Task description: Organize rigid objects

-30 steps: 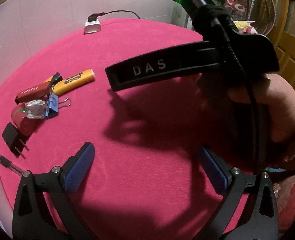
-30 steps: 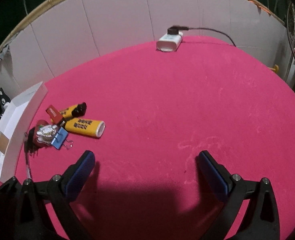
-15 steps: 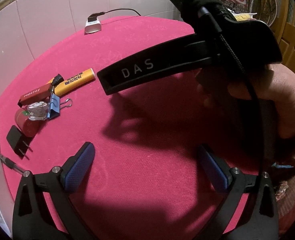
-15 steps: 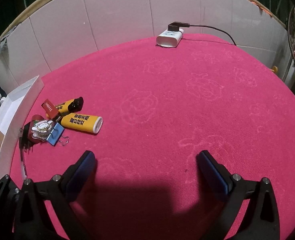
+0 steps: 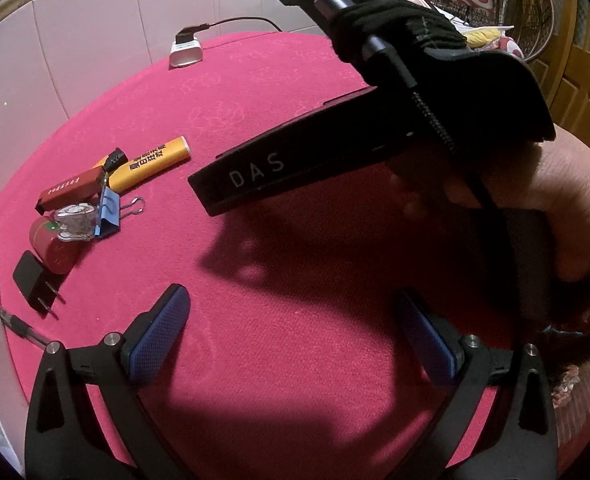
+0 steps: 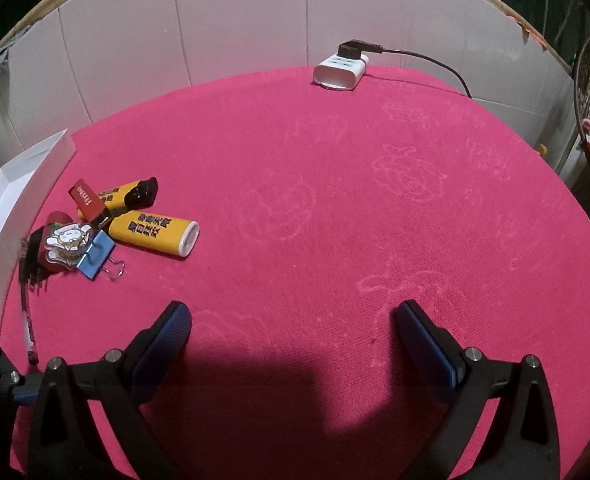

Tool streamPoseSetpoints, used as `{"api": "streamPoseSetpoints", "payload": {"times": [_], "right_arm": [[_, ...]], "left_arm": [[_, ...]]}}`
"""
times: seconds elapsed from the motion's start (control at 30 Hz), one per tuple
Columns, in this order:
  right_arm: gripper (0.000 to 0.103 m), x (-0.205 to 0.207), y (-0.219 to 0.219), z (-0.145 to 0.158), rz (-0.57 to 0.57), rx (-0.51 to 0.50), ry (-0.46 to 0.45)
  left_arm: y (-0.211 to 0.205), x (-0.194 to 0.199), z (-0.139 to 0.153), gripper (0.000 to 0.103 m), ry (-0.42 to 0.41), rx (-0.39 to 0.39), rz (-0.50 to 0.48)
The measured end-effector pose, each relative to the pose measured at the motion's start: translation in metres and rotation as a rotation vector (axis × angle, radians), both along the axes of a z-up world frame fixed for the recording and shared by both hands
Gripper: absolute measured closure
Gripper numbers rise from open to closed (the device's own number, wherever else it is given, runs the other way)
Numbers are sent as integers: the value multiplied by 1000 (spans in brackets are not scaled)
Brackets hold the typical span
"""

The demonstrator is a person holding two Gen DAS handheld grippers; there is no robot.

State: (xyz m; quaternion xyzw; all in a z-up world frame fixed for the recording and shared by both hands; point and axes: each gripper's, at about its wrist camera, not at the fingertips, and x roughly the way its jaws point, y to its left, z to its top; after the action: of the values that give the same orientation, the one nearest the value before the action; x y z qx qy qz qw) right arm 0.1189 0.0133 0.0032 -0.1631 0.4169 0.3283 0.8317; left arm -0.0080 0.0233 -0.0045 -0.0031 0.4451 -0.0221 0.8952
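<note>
Both the left hand-held gripper (image 5: 291, 320) and right hand-held gripper (image 6: 293, 336) hover wide and empty over the pink surface (image 6: 355, 200), ready to collect the clutter around the yellow tube (image 6: 153, 233), beside what seems a white box (image 6: 19, 200).

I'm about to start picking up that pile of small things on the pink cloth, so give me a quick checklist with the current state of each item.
1. Left gripper open, nothing between its fingers: ok.
2. Right gripper open and holding nothing: ok.
3. Pile in view, including yellow tube, blue binder clip and red case: ok.
4. Items separated for a clean single grasp: not ok, they touch and overlap.
5. White box beside the pile: ok; what is inside it, cannot tell.
6. Pen free of the box wall: cannot tell.
</note>
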Motion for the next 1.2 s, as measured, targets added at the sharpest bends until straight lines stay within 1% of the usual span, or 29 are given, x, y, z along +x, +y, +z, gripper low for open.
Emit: {"api": "streamPoseSetpoints", "payload": {"times": [1.2], "right_arm": [[0,-2,1,-1,-2,-19,-12]], "left_arm": [[0,1,1,0,1,0,-1]]}}
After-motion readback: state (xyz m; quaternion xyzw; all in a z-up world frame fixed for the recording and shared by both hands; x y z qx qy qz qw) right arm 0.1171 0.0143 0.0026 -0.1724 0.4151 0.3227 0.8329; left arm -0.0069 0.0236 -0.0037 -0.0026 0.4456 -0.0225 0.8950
